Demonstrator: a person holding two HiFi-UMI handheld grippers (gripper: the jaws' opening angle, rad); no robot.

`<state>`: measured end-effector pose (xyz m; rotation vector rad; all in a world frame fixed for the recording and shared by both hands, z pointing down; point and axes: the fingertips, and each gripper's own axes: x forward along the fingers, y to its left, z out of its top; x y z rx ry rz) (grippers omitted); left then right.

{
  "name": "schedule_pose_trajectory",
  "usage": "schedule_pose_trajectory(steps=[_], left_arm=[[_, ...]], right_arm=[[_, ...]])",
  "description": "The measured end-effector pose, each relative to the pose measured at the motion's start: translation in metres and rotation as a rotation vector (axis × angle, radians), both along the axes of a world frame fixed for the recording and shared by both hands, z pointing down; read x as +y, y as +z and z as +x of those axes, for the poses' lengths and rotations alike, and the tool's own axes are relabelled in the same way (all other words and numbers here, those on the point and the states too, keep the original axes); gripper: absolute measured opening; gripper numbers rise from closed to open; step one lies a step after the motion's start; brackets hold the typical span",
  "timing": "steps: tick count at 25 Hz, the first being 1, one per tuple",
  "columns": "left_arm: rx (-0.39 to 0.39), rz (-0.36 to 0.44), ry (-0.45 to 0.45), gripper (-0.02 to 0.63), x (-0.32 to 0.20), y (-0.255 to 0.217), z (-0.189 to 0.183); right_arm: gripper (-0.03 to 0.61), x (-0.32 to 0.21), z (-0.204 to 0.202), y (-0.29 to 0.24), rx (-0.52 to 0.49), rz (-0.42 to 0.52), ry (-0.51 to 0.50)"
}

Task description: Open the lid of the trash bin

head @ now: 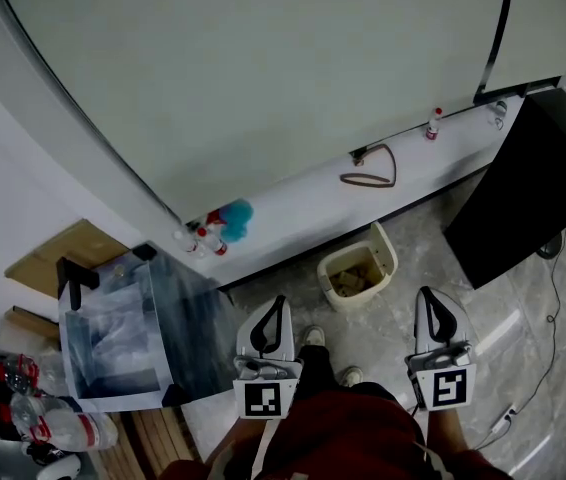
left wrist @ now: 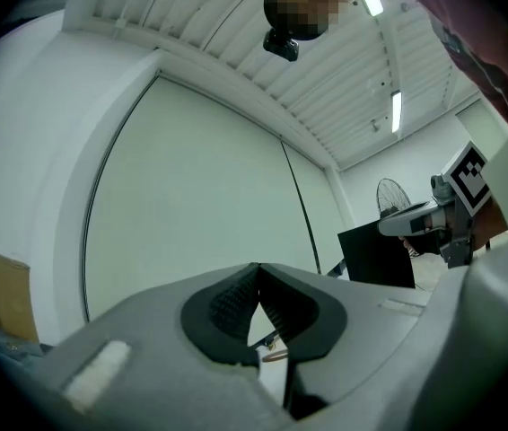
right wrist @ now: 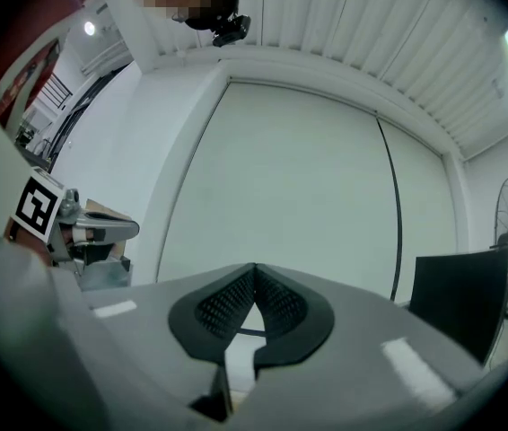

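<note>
Trash bin [head: 358, 273] stands upright beside the ledge [head: 303, 208], mouth up, while left claw [head: 281, 301] and right claw [head: 426, 294] sit pressed together.

A big pale wall [head: 263, 68] fills the far side, with a white ledge [head: 293, 218] below it. The floor [head: 433, 258] is grey stone. A black board [head: 523, 178] stands at the right. Long lamps [left wrist: 396, 110] glow overhead.

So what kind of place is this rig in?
Probably an indoor workroom or lab space: strip lights on a slatted ceiling, a tiled floor with a small trash bin, a clear storage box beside a long white ledge holding bottles.
</note>
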<state>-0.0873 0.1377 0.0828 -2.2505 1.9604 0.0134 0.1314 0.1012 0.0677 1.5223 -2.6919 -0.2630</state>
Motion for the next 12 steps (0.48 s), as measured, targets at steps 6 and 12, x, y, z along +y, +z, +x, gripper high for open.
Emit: schedule_pose_trajectory(steps=[6, 12], left_arm=[[-0.039, 0.063, -0.008, 0.003, 0.007, -0.020, 0.003], [-0.051, 0.062, -0.010, 0.003, 0.010, -0.021, 0.007]], right_arm=[[0.000, 0.002, 0.011, -0.015, -0.028, 0.038, 0.022], [0.000, 0.002, 0.010, -0.017, -0.029, 0.051, 0.014]])
